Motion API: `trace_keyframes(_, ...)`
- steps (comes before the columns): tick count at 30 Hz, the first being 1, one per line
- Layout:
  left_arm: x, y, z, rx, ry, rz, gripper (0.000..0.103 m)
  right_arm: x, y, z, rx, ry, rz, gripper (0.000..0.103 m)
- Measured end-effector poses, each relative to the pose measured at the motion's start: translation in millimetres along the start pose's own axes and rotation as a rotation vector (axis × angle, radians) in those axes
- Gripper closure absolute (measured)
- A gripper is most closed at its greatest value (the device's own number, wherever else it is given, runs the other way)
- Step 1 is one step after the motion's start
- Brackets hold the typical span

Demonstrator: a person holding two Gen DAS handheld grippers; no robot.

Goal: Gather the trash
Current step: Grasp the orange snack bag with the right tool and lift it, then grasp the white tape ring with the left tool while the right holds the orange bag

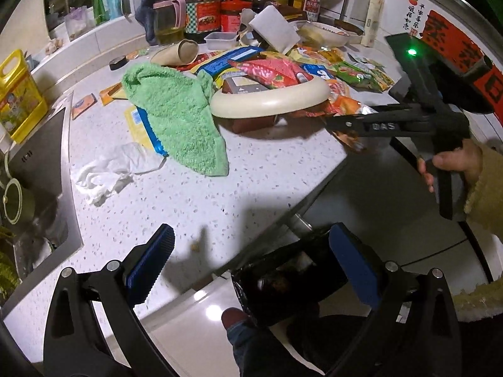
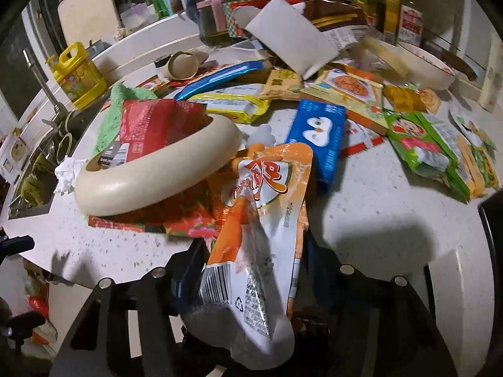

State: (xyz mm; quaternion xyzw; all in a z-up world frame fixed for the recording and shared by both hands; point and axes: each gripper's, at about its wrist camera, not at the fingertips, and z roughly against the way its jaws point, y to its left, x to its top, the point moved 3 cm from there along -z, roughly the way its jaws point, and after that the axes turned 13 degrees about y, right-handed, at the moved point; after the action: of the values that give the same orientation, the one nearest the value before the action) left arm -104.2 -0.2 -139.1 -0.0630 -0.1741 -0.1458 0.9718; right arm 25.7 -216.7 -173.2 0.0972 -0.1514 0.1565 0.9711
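Gripping an orange-and-white plastic snack pouch (image 2: 261,235), the right gripper (image 2: 251,279) is clenched on its lower half; blue pads mostly hidden behind the film. Pouch long axis runs from the gripper away toward the counter's back, barcode end nearest the lens, printed orange end pointing far and slightly up. Bottom edge blurred, cut off by the black gripper frame.

Left gripper (image 1: 251,260) released, blue ribbed fingers (image 1: 151,260) spread wide over the edge of the white speckled countertop (image 1: 251,182). Below it, a black bin bag (image 1: 283,282) on the floor, contents too dark to make out.

Mid-counter: crumpled white tissue (image 1: 107,169), green terry cloth (image 1: 176,110), then a cream oval plastic ring (image 2: 157,169) lying tilted over red wrappers; what sits beneath it is hidden. Just beyond the pouch tip, a blue rectangular packet (image 2: 320,138) flat on the counter.

Far: green snack bags (image 2: 421,144) at right, a yellow plastic oil jug (image 2: 78,75) beside the sink, bottles and jars along the back wall, labels unreadable.

From the left wrist view the right gripper (image 1: 339,124) shows side-on with an orange pouch (image 1: 342,110) at its tips.
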Motion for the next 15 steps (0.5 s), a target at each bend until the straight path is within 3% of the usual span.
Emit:
trace_keyframes(4,7,0,-4,0.003,-0.007,-0.02,0.006,-6,-10,20,-0.005,-0.023,-0.044,0.045)
trace_keyframes(8,22,-11,-10,0.09,-0.043,-0.122,0.006,-10,-19,42,-0.01,-0.063,-0.073,0.045)
trace_keyframes(12,39,-41,-25,0.322,-0.105,-0.403,0.006,-12,-24,53,-0.004,-0.084,-0.108,0.045)
trace_keyframes(15,49,-61,-35,0.397,-0.144,-0.585,0.006,-17,-24,66,0.013,-0.111,-0.127,0.045)
